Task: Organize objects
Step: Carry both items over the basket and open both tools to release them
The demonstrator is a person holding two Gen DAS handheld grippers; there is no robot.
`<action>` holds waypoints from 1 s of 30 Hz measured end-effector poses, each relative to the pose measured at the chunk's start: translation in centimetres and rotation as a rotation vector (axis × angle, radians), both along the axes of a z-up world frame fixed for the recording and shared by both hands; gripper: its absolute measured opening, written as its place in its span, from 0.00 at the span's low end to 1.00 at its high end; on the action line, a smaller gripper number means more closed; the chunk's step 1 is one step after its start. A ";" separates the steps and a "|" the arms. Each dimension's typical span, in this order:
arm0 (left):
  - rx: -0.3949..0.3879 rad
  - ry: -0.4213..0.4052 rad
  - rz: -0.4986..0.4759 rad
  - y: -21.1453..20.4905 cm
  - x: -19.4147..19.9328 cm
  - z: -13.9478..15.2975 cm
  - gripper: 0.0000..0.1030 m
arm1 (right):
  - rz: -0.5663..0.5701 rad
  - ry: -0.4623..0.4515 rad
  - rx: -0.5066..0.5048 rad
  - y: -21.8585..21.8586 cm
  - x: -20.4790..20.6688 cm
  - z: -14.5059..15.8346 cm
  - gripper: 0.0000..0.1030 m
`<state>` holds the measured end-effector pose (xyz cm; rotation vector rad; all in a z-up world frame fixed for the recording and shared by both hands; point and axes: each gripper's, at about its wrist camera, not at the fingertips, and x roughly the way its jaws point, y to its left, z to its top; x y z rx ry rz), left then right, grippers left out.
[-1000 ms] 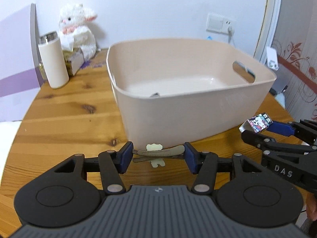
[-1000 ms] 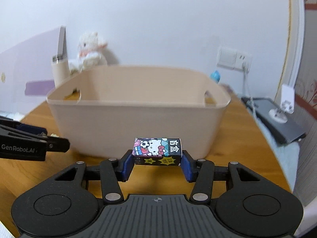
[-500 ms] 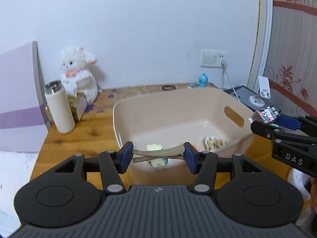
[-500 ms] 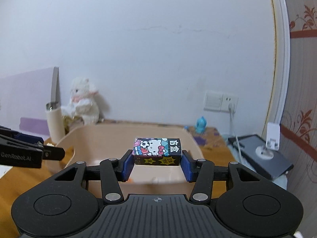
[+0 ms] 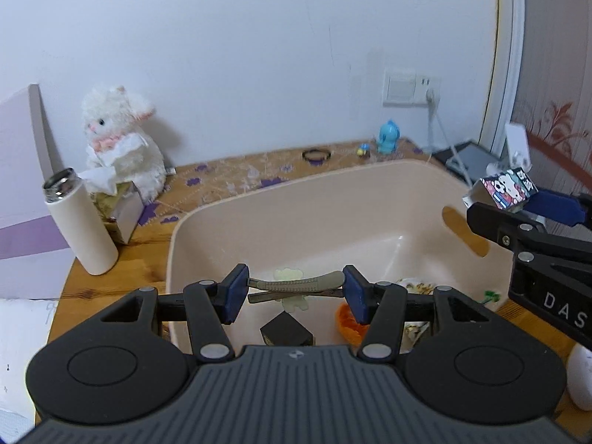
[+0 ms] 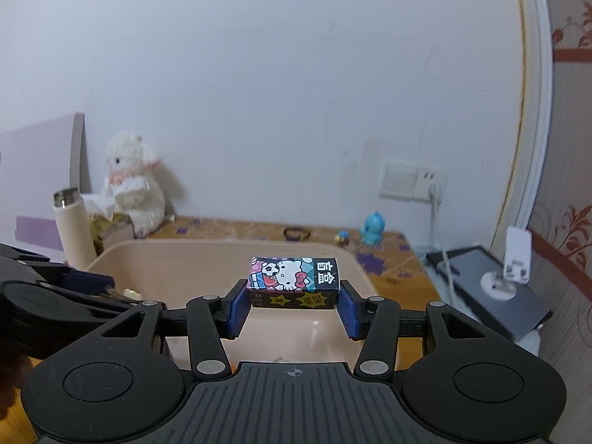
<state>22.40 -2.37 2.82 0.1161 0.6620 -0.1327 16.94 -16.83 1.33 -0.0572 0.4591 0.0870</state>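
My left gripper (image 5: 294, 290) is shut on a grey-brown hair clip (image 5: 296, 285) with a pale bear charm, held above the near side of the beige plastic bin (image 5: 333, 199). My right gripper (image 6: 293, 296) is shut on a small Hello Kitty box (image 6: 294, 282), held above the bin's near rim (image 6: 185, 249); the box also shows at the right of the left wrist view (image 5: 505, 187). Inside the bin lie a black cube (image 5: 286, 331), an orange item (image 5: 349, 325) and a patterned packet (image 5: 416, 285).
A white flask (image 5: 79, 222), a tissue box (image 5: 118, 209) and a white plush lamb (image 5: 120, 140) stand left of the bin. A blue figurine (image 5: 388, 140) and a black hair tie (image 5: 316, 155) lie at the back. A tablet (image 6: 492, 288) lies right. A white egg-shaped object (image 5: 581, 377) is at the lower right.
Both grippers have risen from in front of the bin's wall to above its rim, still holding their objects. The bin's inside has come into view.
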 end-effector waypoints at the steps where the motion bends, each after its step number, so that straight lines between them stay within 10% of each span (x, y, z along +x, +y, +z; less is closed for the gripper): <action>1: 0.008 0.017 0.000 -0.2 0.6 -0.5 0.56 | 0.001 0.015 0.000 0.2 0.4 -0.3 0.45; 12: 0.069 0.178 0.000 -0.4 3.7 -3.7 0.56 | -0.015 0.177 -0.035 1.0 3.0 -3.4 0.55; 19: 0.043 0.147 0.026 0.6 2.7 -2.7 0.81 | -0.040 0.155 -0.014 -0.4 1.5 -2.6 0.68; 30: 0.034 0.064 0.032 1.8 -1.5 0.3 0.82 | -0.035 0.122 -0.028 -0.7 -2.9 -0.9 0.75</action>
